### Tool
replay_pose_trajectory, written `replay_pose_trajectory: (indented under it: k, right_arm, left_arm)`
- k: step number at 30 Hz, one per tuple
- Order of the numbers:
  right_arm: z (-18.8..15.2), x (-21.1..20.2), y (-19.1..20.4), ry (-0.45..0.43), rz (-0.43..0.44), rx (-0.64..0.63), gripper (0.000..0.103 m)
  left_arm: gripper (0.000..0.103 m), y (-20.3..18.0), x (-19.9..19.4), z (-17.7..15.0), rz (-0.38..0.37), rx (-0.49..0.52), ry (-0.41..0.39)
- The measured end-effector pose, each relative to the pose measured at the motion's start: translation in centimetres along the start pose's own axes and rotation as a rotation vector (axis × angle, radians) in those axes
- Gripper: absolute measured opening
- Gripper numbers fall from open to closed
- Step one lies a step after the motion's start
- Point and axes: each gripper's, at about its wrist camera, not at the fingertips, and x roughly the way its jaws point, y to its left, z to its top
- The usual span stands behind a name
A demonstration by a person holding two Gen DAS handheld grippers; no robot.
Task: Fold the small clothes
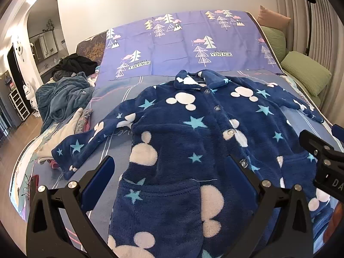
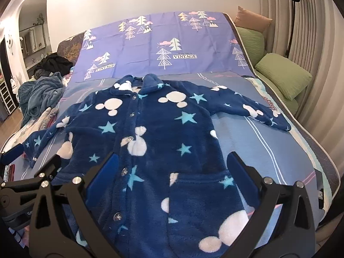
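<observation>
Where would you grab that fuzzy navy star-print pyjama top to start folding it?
Probably the fuzzy navy star-print pyjama top is best pinched at a sleeve cuff. The sleeves lie spread flat on the bed, so the open right gripper can come from the outer side and carry the sleeve inward.

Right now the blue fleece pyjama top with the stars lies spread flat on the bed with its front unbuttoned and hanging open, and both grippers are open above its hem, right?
Not quite: the blue fleece pyjama top is buttoned shut down the front, as the left wrist view shows. The rest holds: it lies spread flat on the bed, with the left gripper and right gripper open above its hem.
</observation>
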Motion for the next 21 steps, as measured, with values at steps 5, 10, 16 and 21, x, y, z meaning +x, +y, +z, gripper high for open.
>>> replay_pose_trajectory:
  k: [5, 10, 16, 21]
  right_arm:
    - [0.0, 0.2, 0.2, 0.002, 0.002, -0.009, 0.101]
    - [0.0, 0.5, 0.2, 0.012, -0.01, -0.009, 0.101]
    - [0.1, 0.9, -0.3, 0.025, -0.024, 0.007, 0.101]
    - [0.2, 1.2, -0.5, 0.033, -0.031, 0.013, 0.101]
  left_arm:
    - [0.102, 0.1, 0.3, -0.1, -0.011, -0.009, 0.011]
    - [0.102, 0.1, 1.1, -0.2, -0.038, -0.012, 0.049]
    - [0.102, 0.4, 1.8, -0.2, -0.053, -0.044, 0.08]
    - [0.102, 0.6, 2.1, -0.3, -0.058, -0.06, 0.08]
